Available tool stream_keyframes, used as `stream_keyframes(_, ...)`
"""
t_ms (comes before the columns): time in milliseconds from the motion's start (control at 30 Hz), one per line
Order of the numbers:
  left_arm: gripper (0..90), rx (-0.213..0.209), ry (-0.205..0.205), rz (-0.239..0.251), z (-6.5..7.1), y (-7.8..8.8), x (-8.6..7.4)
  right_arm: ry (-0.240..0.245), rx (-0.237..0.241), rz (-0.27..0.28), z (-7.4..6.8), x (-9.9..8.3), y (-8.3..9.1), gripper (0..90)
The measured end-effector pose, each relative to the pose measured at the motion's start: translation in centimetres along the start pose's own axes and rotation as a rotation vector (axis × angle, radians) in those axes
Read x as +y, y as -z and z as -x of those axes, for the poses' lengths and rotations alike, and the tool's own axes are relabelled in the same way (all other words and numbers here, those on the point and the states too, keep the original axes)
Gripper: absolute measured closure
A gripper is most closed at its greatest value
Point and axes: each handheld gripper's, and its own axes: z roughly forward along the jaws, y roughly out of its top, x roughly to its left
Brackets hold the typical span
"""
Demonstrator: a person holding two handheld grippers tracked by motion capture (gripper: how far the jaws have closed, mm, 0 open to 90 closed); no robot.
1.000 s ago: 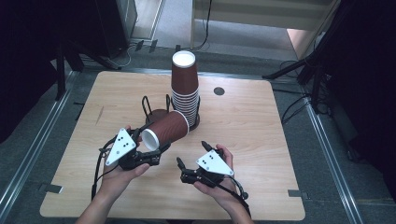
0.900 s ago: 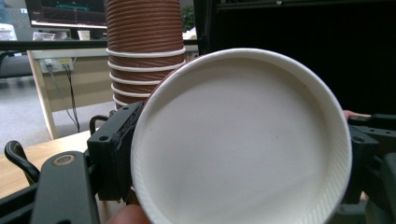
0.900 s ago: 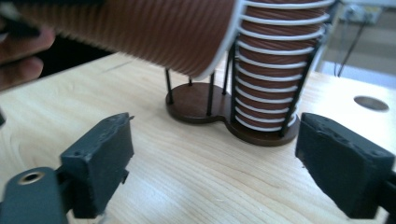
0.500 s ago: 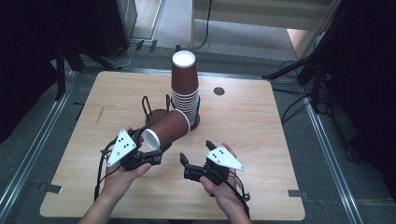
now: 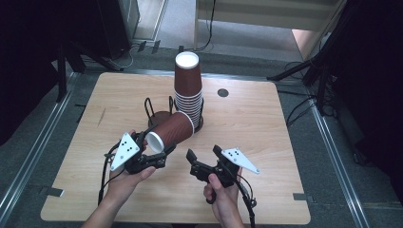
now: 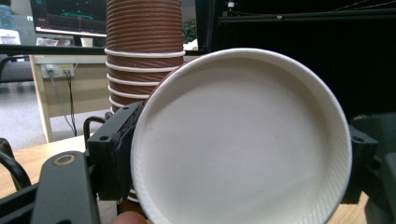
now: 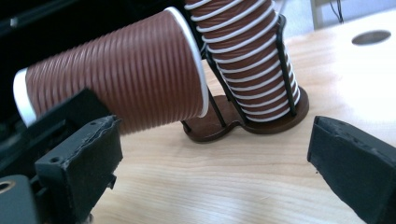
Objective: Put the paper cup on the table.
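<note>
Moved: right tongs (image 5: 203, 161), spread wide and empty, had shifted slightly on the surface (image 5: 266, 123).
Left tongs (image 5: 151, 154): gripped the brown cup (image 5: 172, 131).
Nearby: cup stack (image 5: 188, 90) in its wire holder (image 5: 159, 110), just behind.

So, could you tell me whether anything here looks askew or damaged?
Nothing looks damaged or spilled. The single cup lies on its side, but only because the left hand-held gripper grips its rim. The cup stack leans in its wire holder.

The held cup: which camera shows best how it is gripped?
The left gripper view: the cup faces the camera mouth-on, a black jaw pressed against each side. The high view shows the left gripper holding the cup on its side near the stack. The right gripper view shows its ribbed wall.
</note>
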Motion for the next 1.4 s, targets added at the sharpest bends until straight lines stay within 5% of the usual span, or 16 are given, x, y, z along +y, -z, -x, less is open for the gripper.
stream_keyframes(767,21.3,-0.010,-0.013,0.002,0.6,-0.5,-0.5,-0.464,0.055,0.075,-0.2,-0.6,-0.2,0.0)
stream_keyframes(967,21.4,-0.023,-0.020,0.000,1.1,-0.6,-0.8,-0.691,0.070,0.072,0.1,-0.5,-0.3,0.0)
stream_keyframes(1000,21.4,-0.027,-0.020,0.003,1.2,-0.7,-0.8,-0.761,0.081,0.062,0.3,-0.5,-0.5,0.0)
stream_keyframes(1400,21.8,-0.078,-0.028,-0.022,2.2,-1.0,-1.1,-0.963,0.105,0.052,0.8,-0.6,-1.3,0.0)
